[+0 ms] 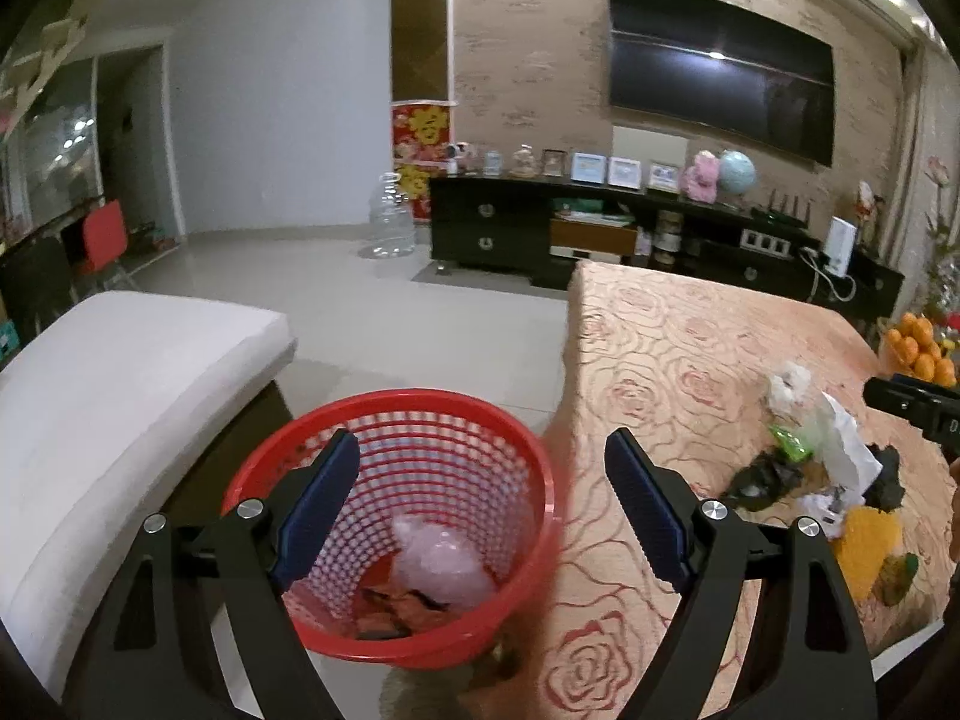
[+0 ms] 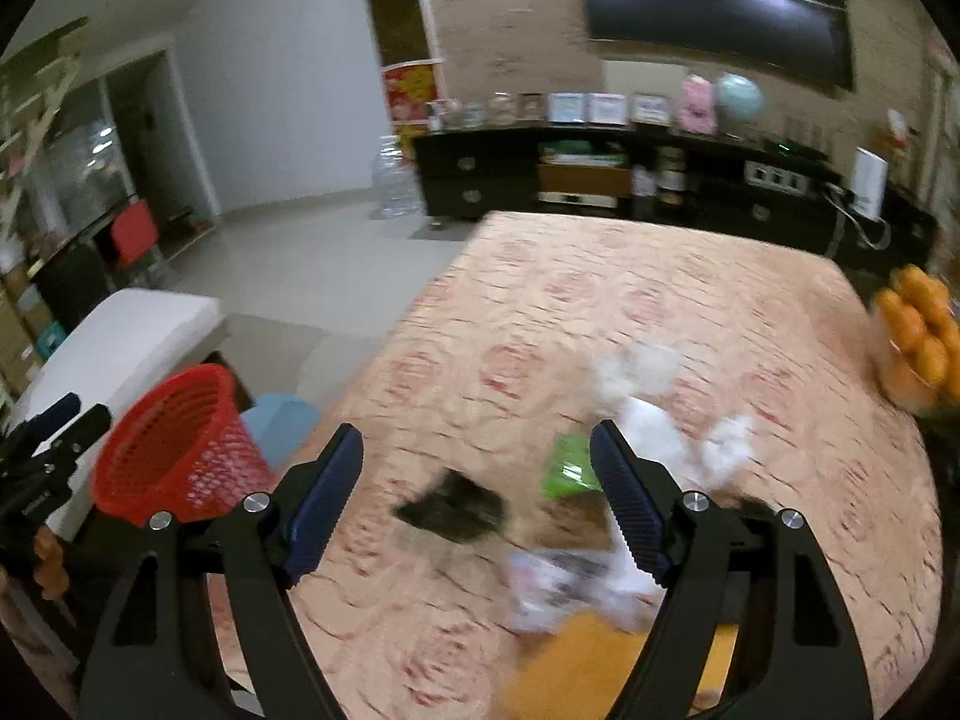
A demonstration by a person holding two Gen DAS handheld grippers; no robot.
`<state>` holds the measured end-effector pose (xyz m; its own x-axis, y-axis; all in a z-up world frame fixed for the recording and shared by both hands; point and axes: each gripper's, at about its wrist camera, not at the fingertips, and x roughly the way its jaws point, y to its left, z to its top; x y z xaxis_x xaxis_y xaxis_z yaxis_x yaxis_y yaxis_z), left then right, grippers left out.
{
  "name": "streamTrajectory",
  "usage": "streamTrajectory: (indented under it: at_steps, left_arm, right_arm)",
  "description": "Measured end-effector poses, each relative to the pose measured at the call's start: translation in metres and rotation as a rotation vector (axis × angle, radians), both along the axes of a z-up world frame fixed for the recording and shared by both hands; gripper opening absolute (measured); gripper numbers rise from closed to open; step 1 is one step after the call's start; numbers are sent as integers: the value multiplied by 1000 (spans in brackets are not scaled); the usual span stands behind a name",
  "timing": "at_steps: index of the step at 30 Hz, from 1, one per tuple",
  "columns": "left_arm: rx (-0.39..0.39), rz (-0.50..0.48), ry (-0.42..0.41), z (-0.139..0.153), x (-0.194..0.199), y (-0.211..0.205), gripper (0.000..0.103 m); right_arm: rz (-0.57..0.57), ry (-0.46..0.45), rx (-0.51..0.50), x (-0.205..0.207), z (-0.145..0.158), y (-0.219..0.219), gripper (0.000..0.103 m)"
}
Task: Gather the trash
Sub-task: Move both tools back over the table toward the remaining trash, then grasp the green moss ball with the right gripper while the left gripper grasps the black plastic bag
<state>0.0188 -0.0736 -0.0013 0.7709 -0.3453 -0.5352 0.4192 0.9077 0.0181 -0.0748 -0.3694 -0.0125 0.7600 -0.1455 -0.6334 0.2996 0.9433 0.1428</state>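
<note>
A red mesh bin (image 1: 396, 516) stands on the floor beside the table and holds a clear plastic wad (image 1: 441, 564) and some orange scraps. My left gripper (image 1: 483, 501) is open and empty above the bin's mouth. A pile of trash lies on the rose-patterned tablecloth (image 2: 600, 312): a black wrapper (image 2: 456, 507), a green wrapper (image 2: 567, 468), white tissues (image 2: 651, 420), crumpled paper (image 2: 558, 582) and an orange packet (image 2: 576, 666). My right gripper (image 2: 477, 501) is open and empty just above the black wrapper. The bin also shows in the right wrist view (image 2: 174, 450).
A white cushioned bench (image 1: 120, 396) stands left of the bin. Oranges (image 2: 918, 336) sit at the table's right edge. A dark TV cabinet (image 1: 600, 234) runs along the far wall, with a large water bottle (image 1: 393, 216) on the floor. A blue object (image 2: 279, 423) lies by the bin.
</note>
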Motion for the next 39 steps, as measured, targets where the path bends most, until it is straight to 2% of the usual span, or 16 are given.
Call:
streamTrajectory:
  at_steps: [6, 15, 20, 26, 30, 31, 33, 35, 39]
  left_arm:
    - [28, -64, 2, -6, -11, -29, 82]
    - [51, -124, 6, -14, -22, -53, 82]
    - [39, -133, 32, -17, -20, -59, 82]
    - [48, -140, 47, -22, -20, -65, 82]
    - [55, -144, 50, -25, -21, -65, 82]
    - [54, -143, 50, -25, -21, -65, 82]
    - [52, -144, 50, -25, -21, -66, 82]
    - [53, -148, 47, -26, -22, -67, 82]
    - [66, -164, 37, -27, -26, -72, 82]
  right_arm:
    - [-144, 26, 26, -54, -15, -44, 76]
    - [-289, 77, 81, -127, -53, -73, 78]
    - [-268, 110, 87, -141, -71, -58, 81]
    - [-200, 189, 74, -136, -92, -39, 81]
    - [-217, 253, 64, -132, -107, -42, 81]
    - [-219, 265, 64, -132, -111, -43, 80]
    - [-209, 284, 58, -131, -115, -42, 67]
    - [-192, 294, 61, -130, -117, -40, 59]
    - [-190, 285, 56, -131, -115, -40, 54]
